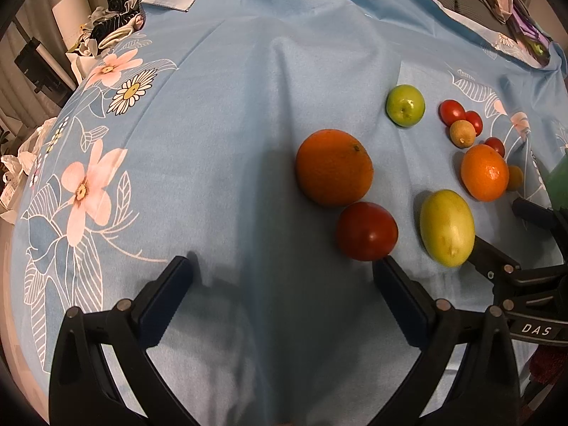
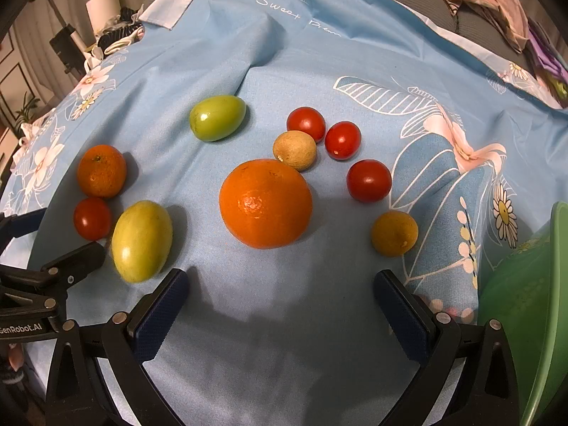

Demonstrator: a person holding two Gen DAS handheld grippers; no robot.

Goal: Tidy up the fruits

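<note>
On the blue flowered cloth [image 2: 284, 319], the left gripper [image 1: 284, 277] stands wide apart and empty, bare cloth before it; an orange [image 1: 334, 167] and tomato [image 1: 366, 230] lie near its right finger. The right gripper [image 2: 280, 291], also spread and empty, faces the big orange [image 2: 265, 203] among small fruits. At far right the green bowl [image 2: 525, 294] is cut off, its inside hard to see.

The light is warm and rather dim, and both pictures are soft. The cloth [image 2: 284, 319] shows dark shadows near the bottom. Small glare sits on the tomatoes [image 2: 342, 140]. Edges bend strongly, with black corners.
</note>
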